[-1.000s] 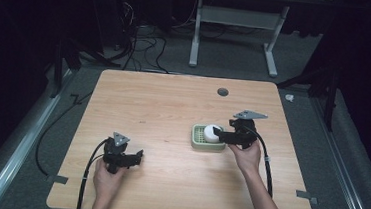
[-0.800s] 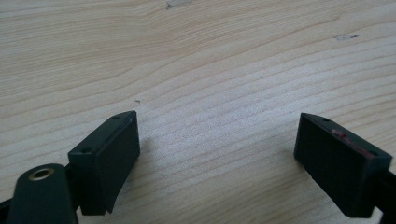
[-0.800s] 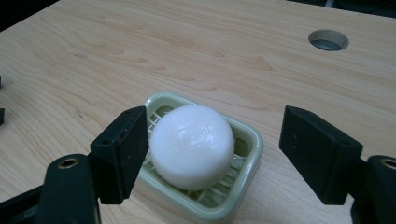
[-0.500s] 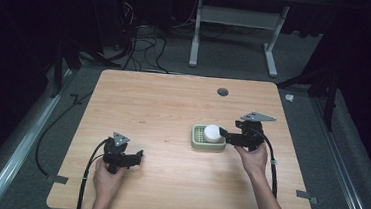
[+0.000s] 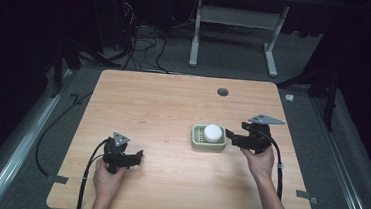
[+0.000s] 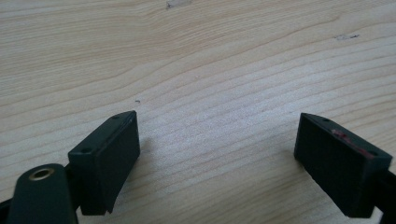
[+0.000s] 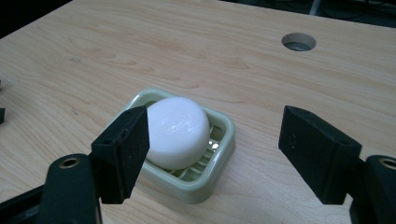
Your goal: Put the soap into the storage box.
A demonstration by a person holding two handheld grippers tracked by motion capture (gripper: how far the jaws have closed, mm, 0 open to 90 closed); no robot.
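At table centre-right in the high view, soap sits in dish, at nine o'clock from right gripper, the nearer one. Right gripper view: jaws apart, empty (soap ahead). Left gripper wide, empty.

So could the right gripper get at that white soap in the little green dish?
Probably yes. The right gripper stands open just beside the dish, facing the soap, with nothing between them.
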